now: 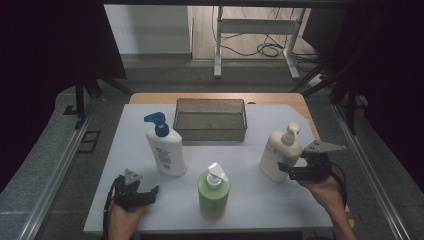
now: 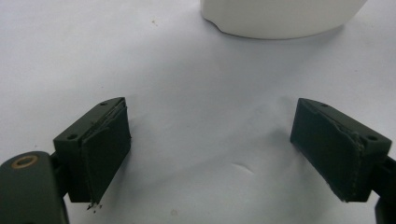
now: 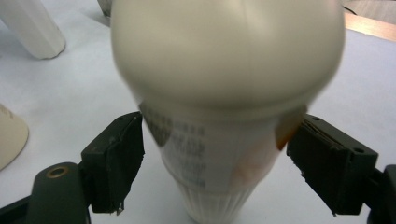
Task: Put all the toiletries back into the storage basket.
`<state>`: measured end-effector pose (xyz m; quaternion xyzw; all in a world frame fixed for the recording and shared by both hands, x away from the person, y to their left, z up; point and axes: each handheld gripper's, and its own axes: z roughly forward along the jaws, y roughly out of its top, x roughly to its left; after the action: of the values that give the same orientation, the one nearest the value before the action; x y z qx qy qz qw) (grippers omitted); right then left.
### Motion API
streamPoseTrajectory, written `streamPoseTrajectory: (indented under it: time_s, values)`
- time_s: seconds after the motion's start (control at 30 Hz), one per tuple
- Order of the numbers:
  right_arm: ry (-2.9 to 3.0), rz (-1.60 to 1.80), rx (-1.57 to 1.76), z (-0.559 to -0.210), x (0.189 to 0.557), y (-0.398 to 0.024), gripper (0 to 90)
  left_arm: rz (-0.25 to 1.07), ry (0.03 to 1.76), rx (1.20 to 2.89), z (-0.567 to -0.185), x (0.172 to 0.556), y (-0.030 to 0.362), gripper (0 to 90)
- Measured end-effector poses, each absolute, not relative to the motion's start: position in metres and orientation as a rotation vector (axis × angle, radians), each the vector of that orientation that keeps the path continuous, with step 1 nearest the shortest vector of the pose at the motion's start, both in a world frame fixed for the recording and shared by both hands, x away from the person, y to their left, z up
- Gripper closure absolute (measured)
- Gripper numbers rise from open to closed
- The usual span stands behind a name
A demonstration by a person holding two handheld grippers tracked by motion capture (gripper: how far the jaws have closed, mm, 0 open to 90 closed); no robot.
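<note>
In the right gripper view the cream bottle (image 3: 224,93) stands between the wide-spread jaws of the right gripper (image 3: 215,163), its lower body close to both pads with a sliver of white bench (image 3: 70,88) showing on each side, so the jaws are open around it and not pressing; small grey print runs across its label, too blurred to read, and an orange patch sits toward the right pad. The high view shows what that close look cannot: the same cream bottle (image 1: 280,152) upright on the bench (image 1: 280,200) with its pump on top, the right gripper (image 1: 292,170) at its base. The left gripper (image 2: 210,149) has its jaws open over bare bench, with a rounded white base well ahead of them, which the high view suggests is the blue-pump bottle (image 1: 165,147), whose blue label print is too small to read. Between the two grippers stands a green bottle (image 1: 214,192). Beyond all three, a dark mesh tray (image 1: 210,131) sits at the bench's far edge.
</note>
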<state>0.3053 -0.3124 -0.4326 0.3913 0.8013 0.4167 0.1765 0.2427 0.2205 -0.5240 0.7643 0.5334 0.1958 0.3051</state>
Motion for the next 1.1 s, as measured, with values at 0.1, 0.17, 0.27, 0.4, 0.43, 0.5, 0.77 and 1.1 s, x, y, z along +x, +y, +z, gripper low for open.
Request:
streamPoseTrajectory:
  time_s: [0.1, 0.17, 0.27, 0.4, 0.43, 0.5, 0.77, 1.1]
  values:
    - [2.27, 1.169, 1.096, -0.431, 0.308, -0.309, 19.6, 0.518, 1.412, 2.023, -0.524, 0.243, 0.221, 11.5]
    - [2.274, 1.152, 1.09, -0.43, 0.311, -0.305, 20.4, 0.518, 1.412, 2.023, -0.524, 0.243, 0.221, 11.5]
    - [2.274, 1.142, 1.089, -0.43, 0.314, -0.303, 21.1, 0.518, 1.412, 2.024, -0.524, 0.243, 0.221, 11.6]
    - [2.27, 1.141, 1.088, -0.43, 0.318, -0.299, 23.6, 0.519, 1.411, 2.024, -0.524, 0.243, 0.221, 11.5]
    - [2.271, 1.14, 1.085, -0.431, 0.319, -0.299, 24.4, 0.519, 1.411, 2.025, -0.524, 0.243, 0.221, 11.5]
    - [2.271, 1.137, 1.08, -0.431, 0.32, -0.297, 26.5, 0.518, 1.411, 2.026, -0.524, 0.243, 0.221, 11.5]
    - [2.278, 1.108, 1.059, -0.43, 0.32, -0.294, 37.4, 0.518, 1.411, 2.027, -0.524, 0.243, 0.221, 11.5]
    - [2.265, 1.108, 1.077, -0.429, 0.319, -0.292, 38.6, 0.518, 1.41, 2.026, -0.524, 0.243, 0.221, 11.5]
